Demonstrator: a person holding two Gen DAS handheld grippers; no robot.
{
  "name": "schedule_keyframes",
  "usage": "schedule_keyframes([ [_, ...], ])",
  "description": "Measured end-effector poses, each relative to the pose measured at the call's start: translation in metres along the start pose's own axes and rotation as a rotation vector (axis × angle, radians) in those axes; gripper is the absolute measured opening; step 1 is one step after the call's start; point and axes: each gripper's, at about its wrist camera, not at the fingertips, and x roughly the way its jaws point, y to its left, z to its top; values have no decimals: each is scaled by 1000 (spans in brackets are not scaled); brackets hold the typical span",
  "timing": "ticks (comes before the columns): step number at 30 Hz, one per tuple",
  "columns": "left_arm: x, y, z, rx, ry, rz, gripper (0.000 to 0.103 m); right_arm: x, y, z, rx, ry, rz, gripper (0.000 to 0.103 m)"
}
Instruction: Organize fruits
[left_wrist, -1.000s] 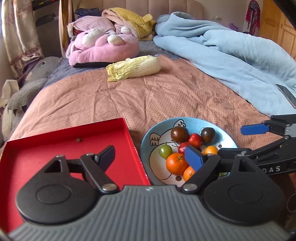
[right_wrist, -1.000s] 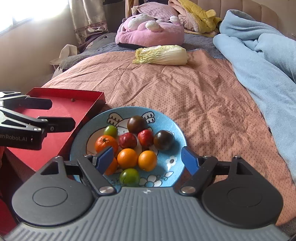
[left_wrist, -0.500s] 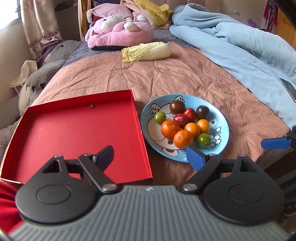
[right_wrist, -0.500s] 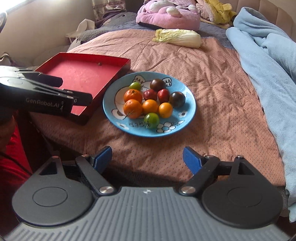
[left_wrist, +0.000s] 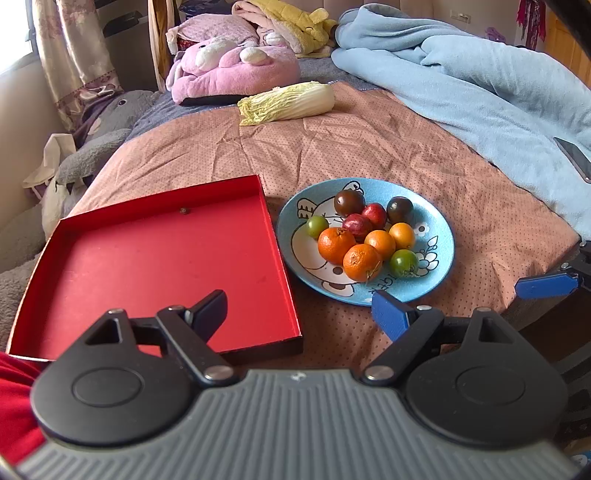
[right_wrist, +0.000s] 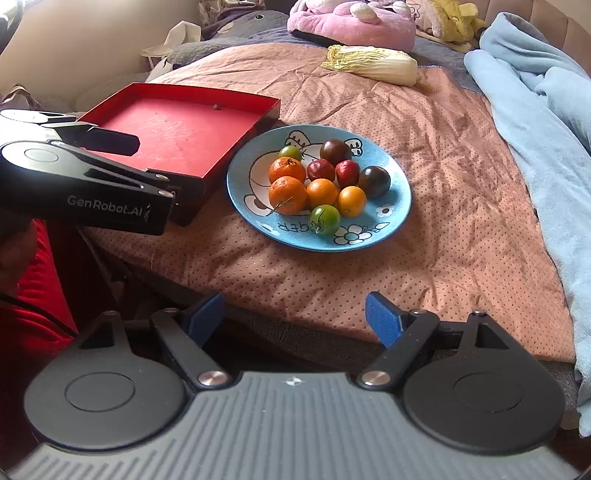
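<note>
fruit (right_wrist: 321, 184) heaped on blue plate (right_wrist: 391, 225) — both grippers (left_wrist: 299, 314) (right_wrist: 295, 314) gape, empty, beside red tray (left_wrist: 147, 258).

Red tray (left_wrist: 155, 258); blue cartoon-printed plate (left_wrist: 436, 266) with orange, green, red and dark purple fruits (left_wrist: 336, 243); dotted salmon bedspread (left_wrist: 369, 147); light blue blanket (left_wrist: 480, 85); pink plush (left_wrist: 236, 70).

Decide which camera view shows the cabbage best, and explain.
The left wrist view shows the cabbage best: it lies fully visible, side-on, near the picture's middle. The right wrist view also shows the whole cabbage, but flatter, near the upper edge.
</note>
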Motion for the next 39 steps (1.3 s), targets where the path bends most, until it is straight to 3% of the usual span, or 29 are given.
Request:
schedule_keyframes([
  [39, 2, -2, -2, 7, 4, 8, 87, 8, 2, -7, 18, 10, 40, 87],
])
